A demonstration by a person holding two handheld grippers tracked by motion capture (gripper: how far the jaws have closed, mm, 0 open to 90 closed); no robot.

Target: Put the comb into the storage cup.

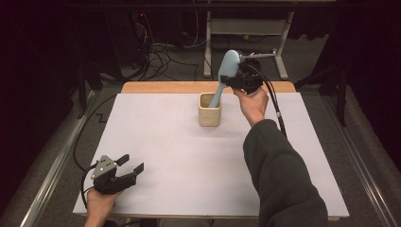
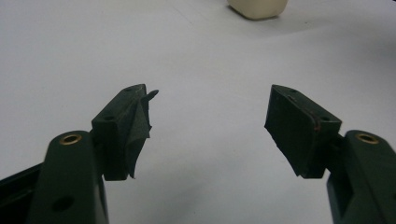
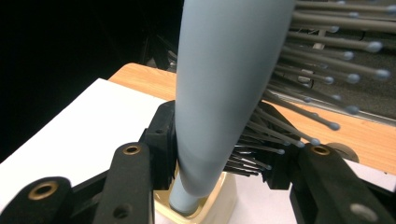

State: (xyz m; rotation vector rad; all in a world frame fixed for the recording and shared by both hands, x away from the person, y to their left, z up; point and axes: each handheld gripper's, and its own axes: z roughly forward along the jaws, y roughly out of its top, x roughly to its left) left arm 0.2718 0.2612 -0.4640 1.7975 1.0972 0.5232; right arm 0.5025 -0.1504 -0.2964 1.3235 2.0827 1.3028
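Note:
A light blue hairbrush point(image 1: 226, 75) stands tilted, its handle end down inside a cream square cup point(image 1: 209, 110) at the back middle of the white table. My right gripper point(image 1: 235, 80) is shut on the hairbrush point(image 3: 219, 93) at its neck, one jaw on the smooth back, the other against the bristles point(image 3: 322, 79). The handle tip rests in the cup point(image 3: 219, 205). My left gripper point(image 1: 132, 166) lies low at the front left corner, open, with nothing between its fingers. In the left gripper view its gripper point(image 2: 208, 126) faces bare table, the cup point(image 2: 258, 8) far ahead.
The white sheet point(image 1: 165, 156) covers most of the table, with a wooden strip point(image 1: 161, 87) showing along the back edge. A black cable point(image 1: 274, 101) trails from my right gripper. Behind the table are a desk frame point(image 1: 246, 28) and tangled floor cables point(image 1: 161, 54).

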